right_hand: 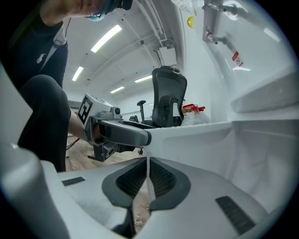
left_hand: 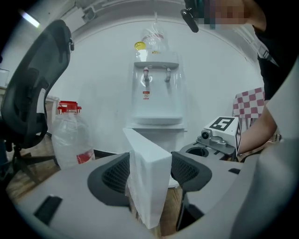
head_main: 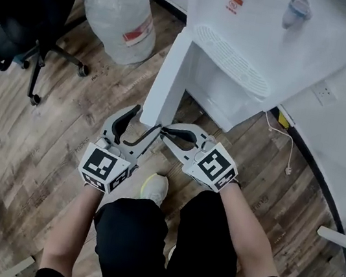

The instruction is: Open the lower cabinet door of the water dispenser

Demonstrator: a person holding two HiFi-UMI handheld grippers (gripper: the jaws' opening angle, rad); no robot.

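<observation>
Wood-plank floor (head_main: 21,142) fills the head view, with a big water bottle (head_main: 118,13) and an office chair (head_main: 18,3) at the upper left; the white water dispenser (head_main: 238,60) stands ahead of us, and its lower cabinet door (head_main: 166,81) is swung out toward us, seen nearly edge-on; our left gripper (head_main: 141,126) sits at the door's near, free edge, and our right gripper (head_main: 166,131) lies just beside it on the cabinet side, so both hands are close, the left one nearer to the edge itself.

From the left gripper view we see the jaws spread wide with the door's free edge standing upright between the pads, dead ahead; the door's long axis runs up and down, its face running away from us toward the dispenser; we read the pads as flanking the edge, not squeezing it.

From the right gripper view we see the jaws drawn together with only a thin bright slit between the pads, and we can make out nothing held there; the door's inner face and the open cabinet spread to the right, and one jaw of the left gripper reaches over the door edge at the left.

We judge the door already well open; the edge between the left jaws is what any further swing depends on.
</observation>
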